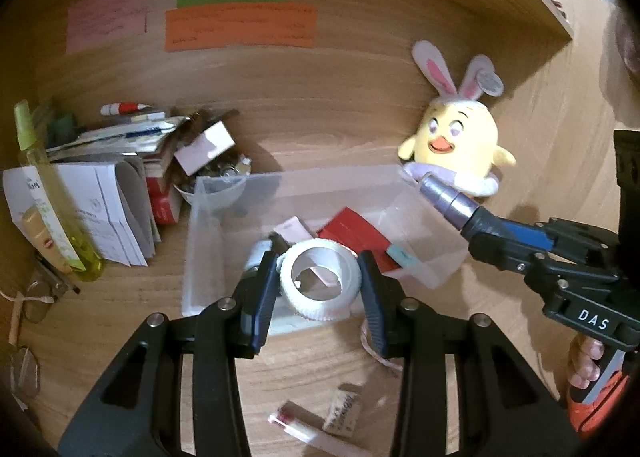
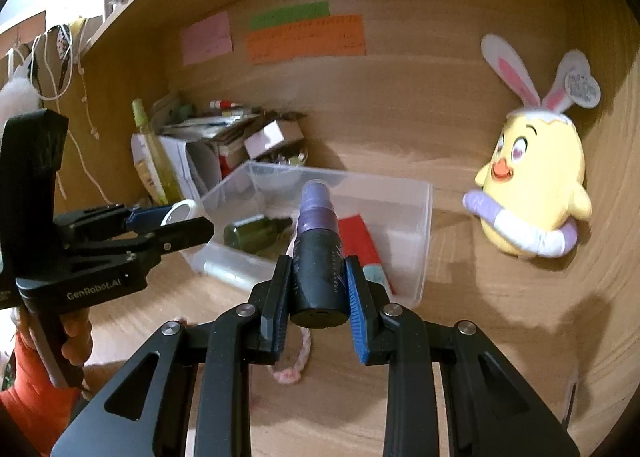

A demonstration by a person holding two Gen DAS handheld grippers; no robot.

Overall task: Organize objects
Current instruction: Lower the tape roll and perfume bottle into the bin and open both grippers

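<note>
White ribbed tape roll (image 1: 320, 281) pinched across its rim by left gripper (image 1: 320, 285), above clear plastic bin (image 1: 224, 185): light, stiff. Purple-capped black spray bottle (image 2: 318, 253) clamped at base by right gripper (image 2: 318, 289), near bin's near wall: smooth, probably slippery; grip mid-barrel.

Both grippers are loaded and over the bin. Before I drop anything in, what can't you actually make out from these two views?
- Notes on the back panel: writing blurred in both views.
- Clear bin floor: left view blocked by the tape roll in the left gripper; right view by the spray bottle in the right gripper.
- Paper stack: print too small.
- Items near the left view's bottom edge: blurred.
</note>
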